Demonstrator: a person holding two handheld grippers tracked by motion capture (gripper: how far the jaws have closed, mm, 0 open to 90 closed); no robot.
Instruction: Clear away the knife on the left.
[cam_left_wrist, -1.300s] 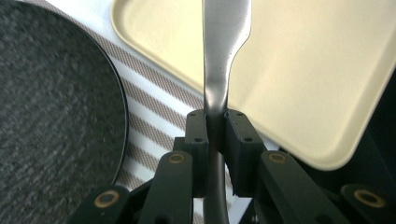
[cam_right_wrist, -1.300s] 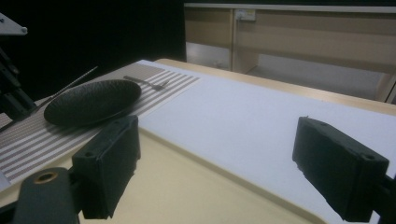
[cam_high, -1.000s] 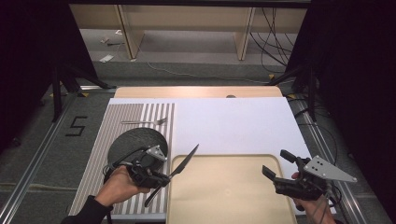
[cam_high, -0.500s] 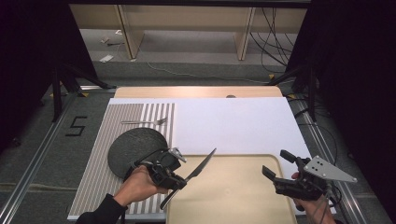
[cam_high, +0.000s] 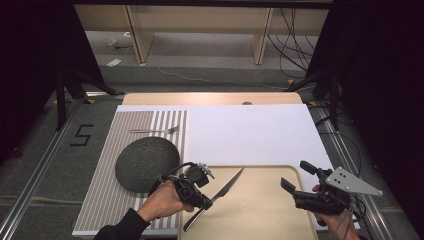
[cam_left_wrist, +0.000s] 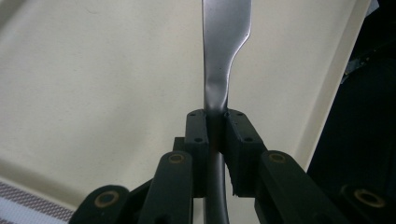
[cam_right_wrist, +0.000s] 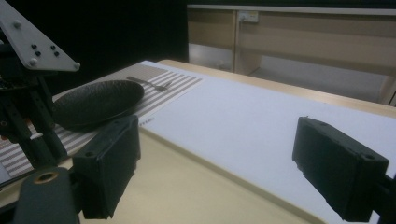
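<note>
One slim steel knife (cam_left_wrist: 224, 60) — tapered, glossy.

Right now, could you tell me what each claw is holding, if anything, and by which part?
The left claw grips a knife where handle meets blade, blade pointing forward over the tray. The right claw is open and holds nothing.

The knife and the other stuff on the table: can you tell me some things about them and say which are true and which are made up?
1. The left gripper holds a knife. True.
2. The fork lies on the plate. False: it lies beyond the plate, on the striped mat.
3. The right gripper is open and holds nothing. True.
4. The plate is white. False: it is dark.
5. The knife hangs over the tan tray. True.
</note>
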